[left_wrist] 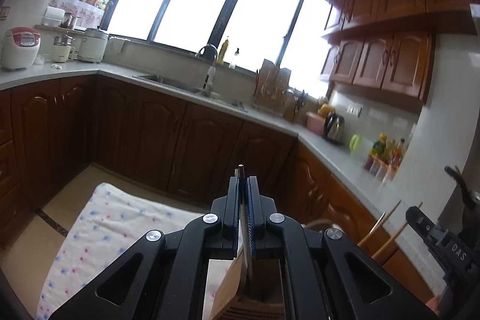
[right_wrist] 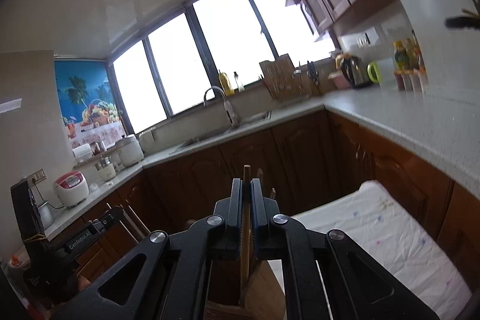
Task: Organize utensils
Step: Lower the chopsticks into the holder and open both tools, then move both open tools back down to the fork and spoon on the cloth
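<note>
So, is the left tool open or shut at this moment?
Shut. In the left wrist view, the left tool has its blue pads pressed on a thin metal utensil, whose tip sticks out past them.

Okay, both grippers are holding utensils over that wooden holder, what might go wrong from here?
1. The left gripper pinches a thin metal utensil by its edge; it may twist or slip out.
2. The right gripper clamps a wooden chopstick above a wooden holder that already has sticks in it, so the chopstick may jam against them.
3. Both grippers hang close together and may knock each other.
</note>
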`<state>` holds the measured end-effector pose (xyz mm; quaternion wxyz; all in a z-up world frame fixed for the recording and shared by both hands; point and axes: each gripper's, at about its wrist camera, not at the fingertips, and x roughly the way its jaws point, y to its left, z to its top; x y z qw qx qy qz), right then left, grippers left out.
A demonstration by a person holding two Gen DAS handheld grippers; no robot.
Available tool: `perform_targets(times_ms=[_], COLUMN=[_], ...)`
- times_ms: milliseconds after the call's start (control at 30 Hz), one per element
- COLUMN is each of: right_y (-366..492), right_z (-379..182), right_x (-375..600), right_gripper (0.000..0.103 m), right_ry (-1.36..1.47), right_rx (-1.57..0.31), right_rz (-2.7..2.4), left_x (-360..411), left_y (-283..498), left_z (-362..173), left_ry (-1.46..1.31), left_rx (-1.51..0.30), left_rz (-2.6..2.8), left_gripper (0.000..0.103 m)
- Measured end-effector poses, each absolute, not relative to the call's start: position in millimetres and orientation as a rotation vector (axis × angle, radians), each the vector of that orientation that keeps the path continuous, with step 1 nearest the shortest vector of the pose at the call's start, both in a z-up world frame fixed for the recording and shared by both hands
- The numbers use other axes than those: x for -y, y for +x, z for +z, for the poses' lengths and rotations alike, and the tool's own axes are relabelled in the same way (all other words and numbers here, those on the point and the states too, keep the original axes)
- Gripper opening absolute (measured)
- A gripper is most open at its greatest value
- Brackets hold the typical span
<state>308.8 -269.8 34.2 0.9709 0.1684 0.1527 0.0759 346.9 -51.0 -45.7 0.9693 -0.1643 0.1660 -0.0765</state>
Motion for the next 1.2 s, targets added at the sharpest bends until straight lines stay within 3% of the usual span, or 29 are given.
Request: perform_targets(times_ms=[467, 533, 600, 633, 667, 700, 733, 767, 900, 1200], right_y=[316, 315, 314, 313, 311, 309, 306, 301, 289, 258], right_z=[34, 35, 36, 37, 38, 39, 41, 42, 47, 44], right_x=[273, 274, 276, 277, 279, 282, 284, 287, 293, 290], right_gripper=[0.005, 0.01, 0.013, 0.021, 0.029, 0.052, 0.074, 0.08, 0.093, 0.095], right_ry=[0.345, 0.346, 0.35, 0.354, 0.363, 0.375, 0.39, 0.408, 0.426, 0.442], right_rx=[-0.364, -0.373, -0.376, -0.376, -0.371, -0.365, -0.356, -0.341, -0.326, -0.374], right_rz=[0.16, 0.168, 0.171, 0.17, 0.174, 0.182, 0.189, 0.195, 0.203, 0.237], left_x=[31, 31, 29, 29, 27, 26, 24, 21, 15, 5], left_y=[362, 363, 363, 361, 358, 354, 350, 344, 324, 280], left_z=[-13, -14, -13, -13, -14, -13, -12, -11, -11, -14], left_ry=[-0.295, -0.3, -0.306, -0.309, -0.315, -0.321, -0.328, -0.338, -0.348, -0.316], left_rx=[-0.382, -0.39, -0.4, -0.397, -0.395, -0.392, -0.381, -0.368, -0.369, -0.456], left_rz=[-0.158, -0.162, -0.158, -0.16, -0.154, -0.143, -0.136, -0.132, -0.137, -0.155], left_gripper=[0.005, 0.005, 0.013, 0.018, 0.031, 0.047, 0.052, 0.054, 0.078, 0.085])
